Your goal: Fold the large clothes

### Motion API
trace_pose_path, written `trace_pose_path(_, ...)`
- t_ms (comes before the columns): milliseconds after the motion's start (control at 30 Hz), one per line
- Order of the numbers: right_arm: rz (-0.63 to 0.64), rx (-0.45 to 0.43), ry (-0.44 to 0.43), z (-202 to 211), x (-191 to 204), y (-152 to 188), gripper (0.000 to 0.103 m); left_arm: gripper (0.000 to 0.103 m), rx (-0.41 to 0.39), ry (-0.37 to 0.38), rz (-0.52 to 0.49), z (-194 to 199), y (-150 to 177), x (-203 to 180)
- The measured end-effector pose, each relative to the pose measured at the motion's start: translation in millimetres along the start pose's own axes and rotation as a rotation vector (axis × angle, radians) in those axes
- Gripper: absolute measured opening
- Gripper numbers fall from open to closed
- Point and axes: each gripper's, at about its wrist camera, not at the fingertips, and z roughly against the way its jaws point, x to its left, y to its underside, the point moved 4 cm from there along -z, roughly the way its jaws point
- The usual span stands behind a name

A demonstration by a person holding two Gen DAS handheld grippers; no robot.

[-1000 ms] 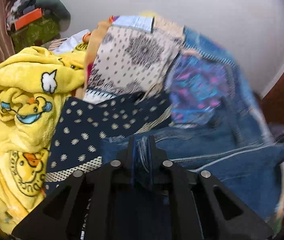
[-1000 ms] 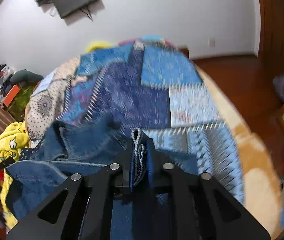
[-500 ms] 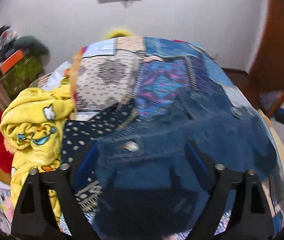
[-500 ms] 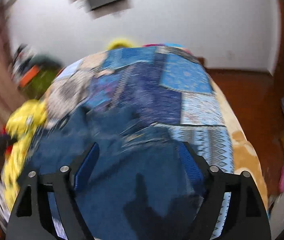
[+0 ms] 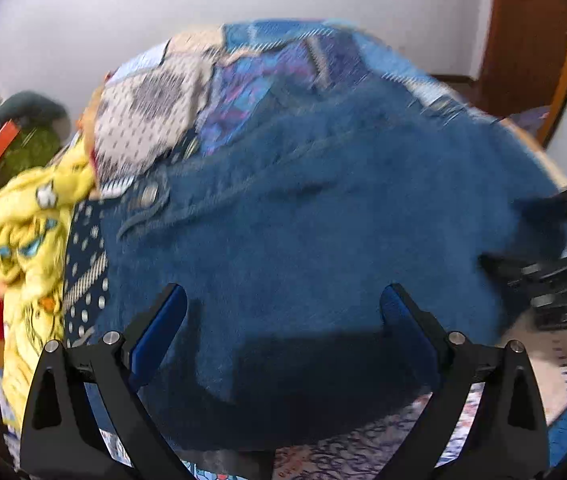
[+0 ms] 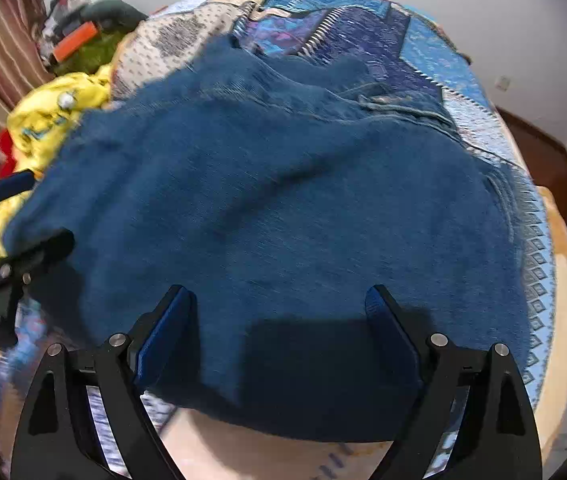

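Two grippers are seen above a blue denim garment. The garment is spread flat on a bed covered by a patchwork quilt. The left gripper is spread wide and nothing is held in it. The right gripper is spread wide too, and nothing is held there either. In both views the near edge of the denim lies under the fingers, but it cannot be told if it is touched. Both views are a bit blurred.

A metal button is seen near the left side of the denim. A yellow blanket with ducks is bunched just beside it, and a dotted dark cloth lies between them.

The next fold is probably about to be made. For a neat fold, two matching corners should be picked, one by each gripper. Only the denim should be pinched, not the quilt under it. Both sides should be lifted together, so the edge is kept straight. The denim is thick, so a deep bite is needed. The yellow blanket should be kept out of the fold.
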Motion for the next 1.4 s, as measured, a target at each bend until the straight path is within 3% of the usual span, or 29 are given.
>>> trace_pose_path(67,0.019,0.001,0.032,4,-5,3,0.089,0.100,0.007,-0.015,0.009,-7,9,10)
trace_pose_path(133,0.036,0.006,0.046,8,-13,8,0.089,0.103,0.001,0.015,0.051,-6,19,25)
trace_pose_path(200,0.038,0.002,0.103,14,-23,14,0.095,0.103,0.004,-0.020,0.089,-3,27,42)
trace_pose_path(267,0.019,-0.008,0.125,19,-32,19,0.102,0.103,0.008,-0.038,0.129,-1,37,60)
trace_pose_path(333,-0.018,0.002,0.108,24,-45,26,0.102,0.103,0.015,-0.044,0.169,2,47,76)
trace_pose_path(400,-0.068,0.027,0.168,24,-63,35,0.102,0.103,0.029,-0.038,0.201,4,58,90)
trace_pose_path(500,-0.162,0.053,0.130,26,-82,48,0.102,0.103,0.036,-0.077,0.239,9,71,108)
trace_pose_path(600,-0.265,0.076,0.095,31,-97,58,0.102,0.103,0.032,-0.059,0.310,18,81,123)
trace_pose_path(767,-0.235,0.009,0.166,56,-90,56,0.102,0.103,0.014,-0.165,0.416,41,91,143)
trace_pose_path(900,-0.203,-0.044,0.164,72,-75,50,0.102,0.103,-0.045,-0.061,0.500,61,99,144)
trace_pose_path(1000,-0.188,-0.071,0.154,75,-65,45,0.102,0.103,-0.042,0.161,0.586,58,107,132)
trace_pose_path(1100,-0.185,-0.089,0.135,73,-59,43,0.102,0.103,-0.034,0.307,0.691,47,115,122)
trace_pose_path(1300,-0.191,-0.072,0.068,53,-42,36,0.102,0.099,-0.006,0.471,0.895,7,126,114)
trace_pose_path(1400,-0.188,-0.062,0.048,47,-35,36,0.102,0.098,-0.008,0.567,0.936,-12,118,112)
